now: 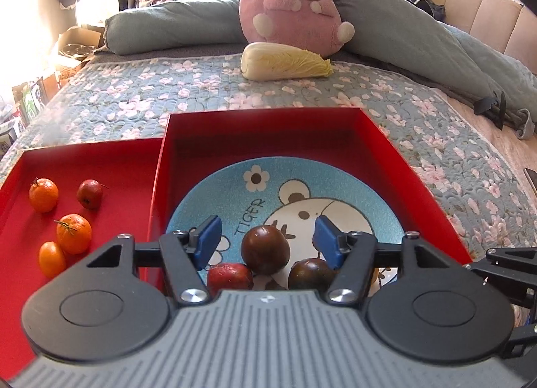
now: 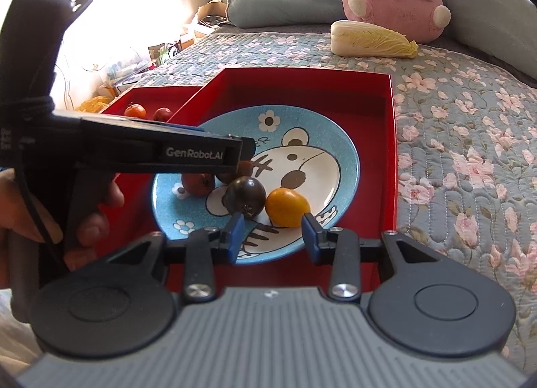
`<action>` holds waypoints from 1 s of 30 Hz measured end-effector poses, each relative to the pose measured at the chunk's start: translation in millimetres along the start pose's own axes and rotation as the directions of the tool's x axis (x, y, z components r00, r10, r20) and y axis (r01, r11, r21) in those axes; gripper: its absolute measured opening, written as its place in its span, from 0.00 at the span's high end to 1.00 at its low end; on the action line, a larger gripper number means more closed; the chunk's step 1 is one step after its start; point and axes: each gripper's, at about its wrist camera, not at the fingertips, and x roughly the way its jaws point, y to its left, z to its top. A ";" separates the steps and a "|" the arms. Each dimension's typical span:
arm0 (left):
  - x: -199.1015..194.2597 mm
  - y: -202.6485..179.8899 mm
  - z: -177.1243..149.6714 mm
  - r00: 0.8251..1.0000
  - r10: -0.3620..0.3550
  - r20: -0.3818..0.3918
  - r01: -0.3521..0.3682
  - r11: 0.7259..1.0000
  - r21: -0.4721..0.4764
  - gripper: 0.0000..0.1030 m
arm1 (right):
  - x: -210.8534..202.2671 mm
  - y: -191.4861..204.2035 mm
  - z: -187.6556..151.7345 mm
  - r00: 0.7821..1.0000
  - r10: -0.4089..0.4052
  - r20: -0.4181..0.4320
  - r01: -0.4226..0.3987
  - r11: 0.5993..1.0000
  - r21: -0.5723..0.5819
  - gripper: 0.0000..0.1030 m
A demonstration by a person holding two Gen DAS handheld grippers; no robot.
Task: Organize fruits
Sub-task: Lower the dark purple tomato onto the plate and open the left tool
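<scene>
While left wrist hides it — right shows yellow fruit (image 2: 287, 207).

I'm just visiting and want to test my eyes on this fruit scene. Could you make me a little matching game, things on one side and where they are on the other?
Things:
1. yellow-orange fruit
2. cabbage
3. three small oranges
4. pink plush toy

Places:
A. on the flowered quilt, just beyond the red boxes
B. on the blue plate, in front of the right gripper
C. in the shallow red tray left of the plate's box
D. against the grey bolster, behind the cabbage

Pairs: 1-B, 2-A, 3-C, 4-D
</scene>
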 end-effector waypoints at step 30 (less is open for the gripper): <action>-76.6 182.6 -5.0 0.939 0.334 0.078 -0.288 0.890 -0.353 0.35 | 14.1 105.2 53.8 0.992 0.123 0.033 -0.115 0.977 -0.181 0.55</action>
